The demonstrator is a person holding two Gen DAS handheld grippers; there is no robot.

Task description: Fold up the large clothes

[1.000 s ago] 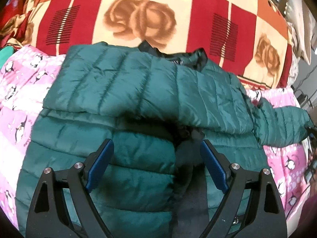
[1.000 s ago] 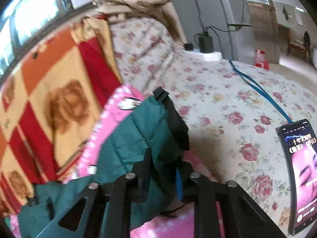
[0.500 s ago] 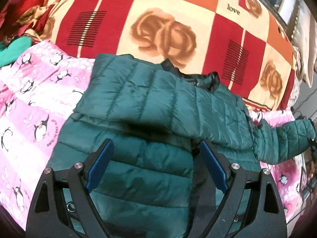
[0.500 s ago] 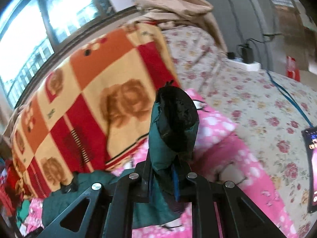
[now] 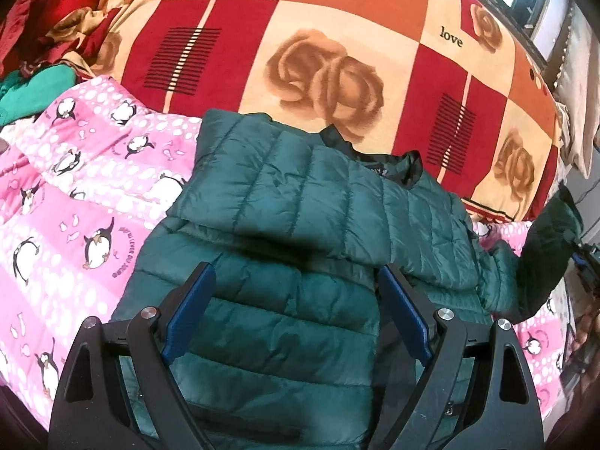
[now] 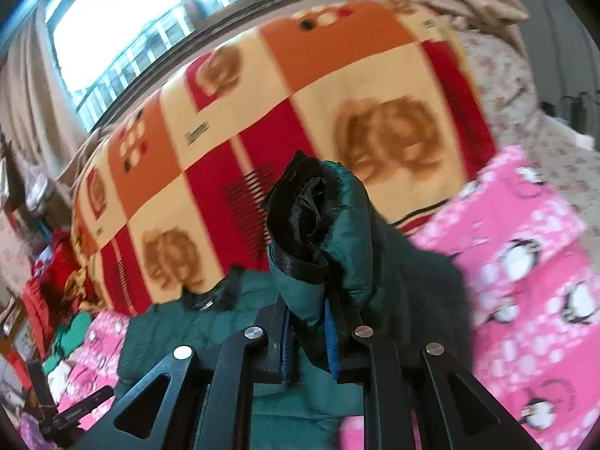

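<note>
Since a second ago, our right gripper (image 6: 307, 341) has lifted the sleeve (image 6: 318, 225) up off the bed and swung it round, so that the checked rose blanket (image 6: 300, 93) and the window (image 6: 131, 18) now stand behind the cuff instead of the flowered bedspread, while our left gripper (image 5: 296, 318) has drawn back a little and shows more of the jacket (image 5: 300, 225). The green quilted jacket lies flat on the pink penguin quilt (image 5: 75, 206), its collar toward the blanket (image 5: 337, 56), with one sleeve already folded across its chest. We hold our left gripper with its blue-padded fingers (image 5: 187, 311) spread wide apart, above the jacket's lower half and gripping nothing. Our right gripper is clamped tight on the other sleeve just below the cuff, whose black lining stands upright and open above the jaws. In the left view that raised sleeve (image 5: 543, 247) shows at the far right edge, clear of the quilt. The right view is blurred at its edges.
</note>
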